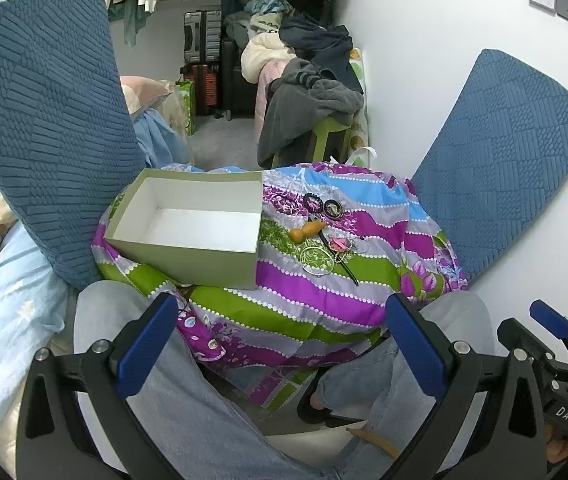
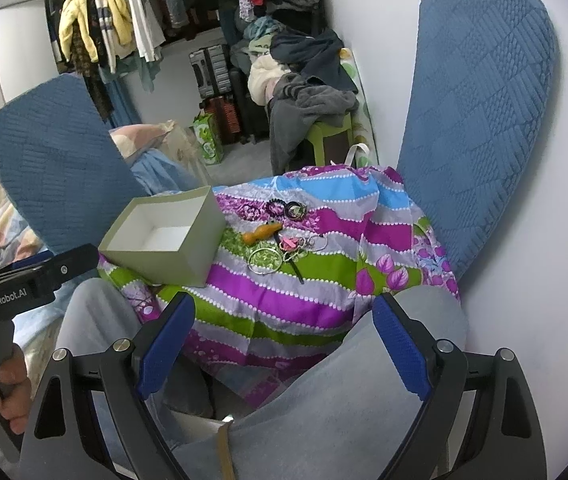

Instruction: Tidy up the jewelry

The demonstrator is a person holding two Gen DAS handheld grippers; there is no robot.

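An empty open box (image 1: 188, 224) (image 2: 164, 240), grey-green outside and white inside, sits on a striped purple, green and blue cloth (image 1: 303, 300) (image 2: 284, 300). To its right lies a pile of jewelry: two dark round pieces (image 1: 323, 205) (image 2: 284, 209), an orange gourd-shaped piece (image 1: 307, 231) (image 2: 262, 233), a pink piece (image 1: 339, 243) (image 2: 287, 243), thin silver hoops (image 1: 317, 260) (image 2: 266, 260) and a black stick (image 1: 343, 264) (image 2: 295, 270). My left gripper (image 1: 282, 346) is open and empty, well short of the cloth. My right gripper (image 2: 284, 346) is open and empty too.
Two blue quilted cushions (image 1: 44, 120) (image 1: 495, 160) stand on either side of the cloth, the right one against a white wall. The person's knees in light jeans (image 1: 188, 380) (image 2: 343, 380) are below. A stool heaped with clothes (image 1: 311, 96) and suitcases (image 1: 204, 36) stand behind.
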